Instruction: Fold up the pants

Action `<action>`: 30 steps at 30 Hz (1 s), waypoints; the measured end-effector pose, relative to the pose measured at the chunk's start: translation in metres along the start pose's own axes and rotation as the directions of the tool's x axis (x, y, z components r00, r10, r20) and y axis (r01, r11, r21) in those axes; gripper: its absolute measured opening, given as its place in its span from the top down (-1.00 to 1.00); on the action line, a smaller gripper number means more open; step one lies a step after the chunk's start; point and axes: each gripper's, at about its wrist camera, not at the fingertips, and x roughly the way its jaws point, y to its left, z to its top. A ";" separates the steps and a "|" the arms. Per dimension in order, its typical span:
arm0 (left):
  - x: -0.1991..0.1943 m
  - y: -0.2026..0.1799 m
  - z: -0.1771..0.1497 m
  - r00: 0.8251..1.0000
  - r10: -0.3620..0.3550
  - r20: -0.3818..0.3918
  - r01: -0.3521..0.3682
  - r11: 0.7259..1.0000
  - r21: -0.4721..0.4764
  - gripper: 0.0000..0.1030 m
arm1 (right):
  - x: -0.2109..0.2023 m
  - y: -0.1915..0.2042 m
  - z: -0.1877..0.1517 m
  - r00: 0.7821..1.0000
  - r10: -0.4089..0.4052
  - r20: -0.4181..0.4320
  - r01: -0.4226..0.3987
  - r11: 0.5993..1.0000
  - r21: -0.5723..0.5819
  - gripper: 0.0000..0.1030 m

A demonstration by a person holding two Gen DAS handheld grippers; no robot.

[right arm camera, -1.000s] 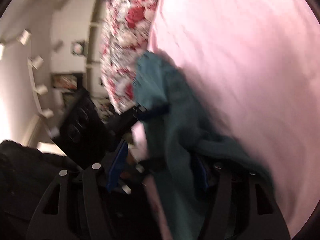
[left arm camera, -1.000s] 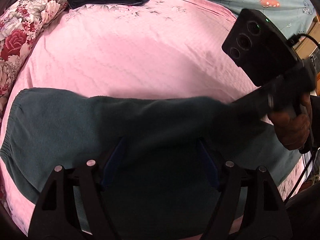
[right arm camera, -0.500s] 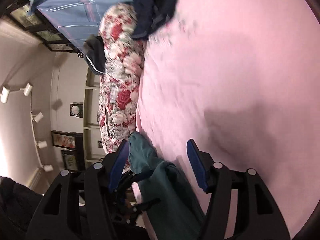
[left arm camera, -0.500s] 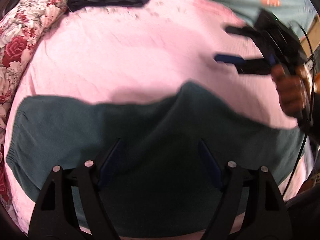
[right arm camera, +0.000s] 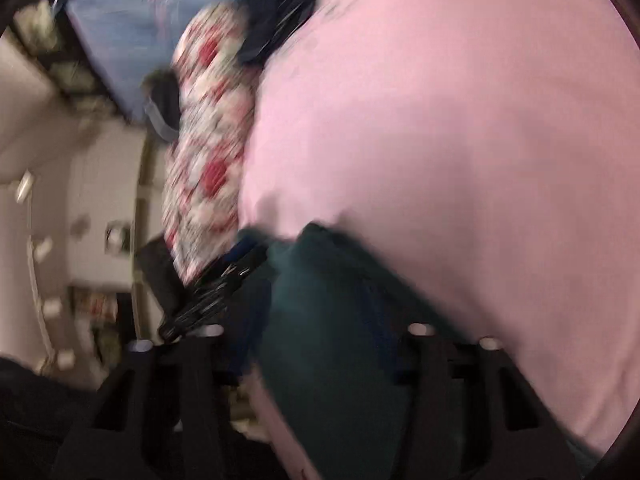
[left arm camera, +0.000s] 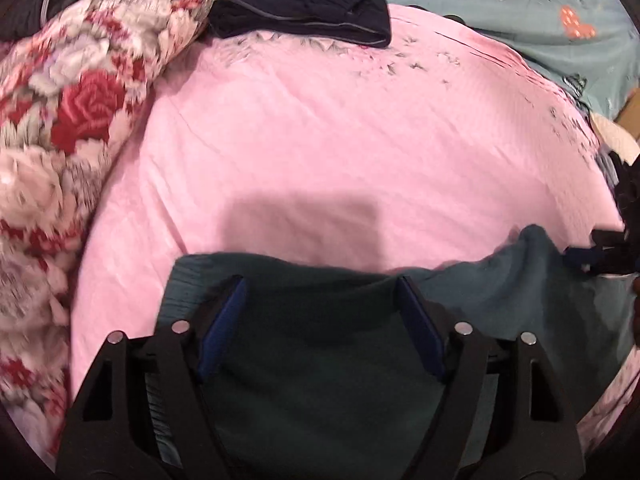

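**Both grippers back at the teal pants as the next fold nears**

On the pink bedsheet [left arm camera: 340, 136], my left gripper [left arm camera: 320, 300] hangs over the dark teal pants [left arm camera: 320, 360], which lie bunched along the near edge of the bed; its jaws stand spread wide, cloth beneath them, nothing pinched. Half a second ago my right gripper [right arm camera: 316, 340] was clear of the garment above bare sheet; it has swung back, and its jaws have just been closing with teal fabric between them. I read that as a fresh grip on the far end for the next fold. Blur hides whether the pads actually press the cloth, so I cannot tell if it is caught. In the left view that gripper is cut off at the frame's right edge. A floral quilt [left arm camera: 60, 140] and a dark folded garment [left arm camera: 304, 12] lie behind.
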 end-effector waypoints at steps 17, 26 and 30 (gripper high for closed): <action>-0.080 -0.176 -0.001 0.983 -0.109 0.146 0.066 0.960 0.271 -0.67 | -0.319 -0.048 -0.239 0.500 -0.680 0.536 0.358 0.726 0.588 -0.11; -0.094 -0.325 -0.045 0.964 -0.265 0.015 0.237 0.886 0.398 -0.67 | -0.330 -0.109 -0.226 0.557 -0.640 0.529 0.325 0.754 0.570 0.22; -0.099 -0.342 -0.047 0.970 -0.245 0.010 0.217 0.878 0.426 -0.67 | -0.334 -0.123 -0.221 0.565 -0.627 0.537 0.291 0.760 0.581 0.26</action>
